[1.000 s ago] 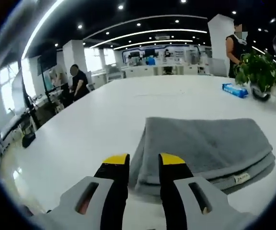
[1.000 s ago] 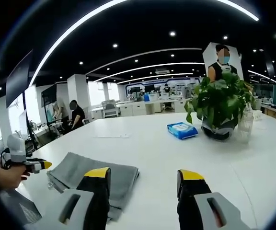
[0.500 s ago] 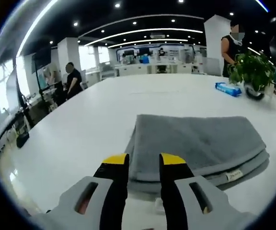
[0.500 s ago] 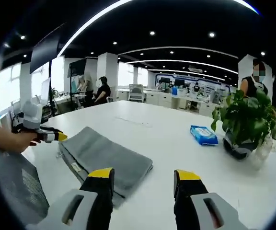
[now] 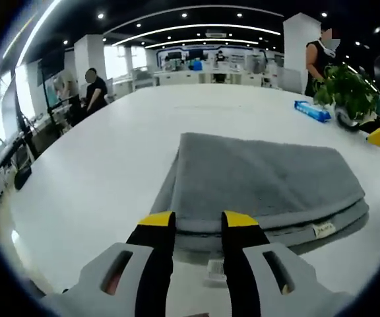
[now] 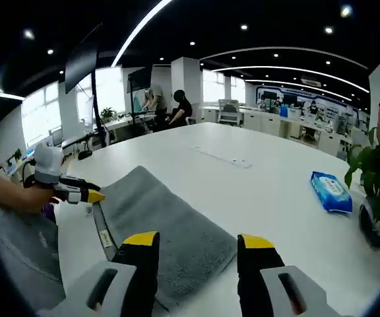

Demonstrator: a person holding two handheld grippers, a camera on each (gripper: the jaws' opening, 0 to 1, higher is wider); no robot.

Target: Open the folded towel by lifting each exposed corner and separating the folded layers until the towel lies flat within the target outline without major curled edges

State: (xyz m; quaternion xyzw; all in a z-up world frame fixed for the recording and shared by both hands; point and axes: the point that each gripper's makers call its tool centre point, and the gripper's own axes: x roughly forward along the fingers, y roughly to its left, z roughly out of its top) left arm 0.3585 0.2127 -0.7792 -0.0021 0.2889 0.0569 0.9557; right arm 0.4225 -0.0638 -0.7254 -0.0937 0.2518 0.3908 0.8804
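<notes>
A: Two grippers, both with jaws apart and holding nothing. Where's the towel [image 5: 262, 181]?

B: Folded on the white table [image 5: 97, 172], just ahead of the left gripper [image 5: 198, 219] and the right gripper [image 6: 198, 239]. Pinch only the top corner, then lift slowly.

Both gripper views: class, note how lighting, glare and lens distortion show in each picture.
Left gripper view: ceiling light strips bow into arcs, the white table has a soft sheen, the grey towel stays sharp. Right gripper view: windows at left blow out bright, the table edge curves, the blue packet is slightly soft.
</notes>
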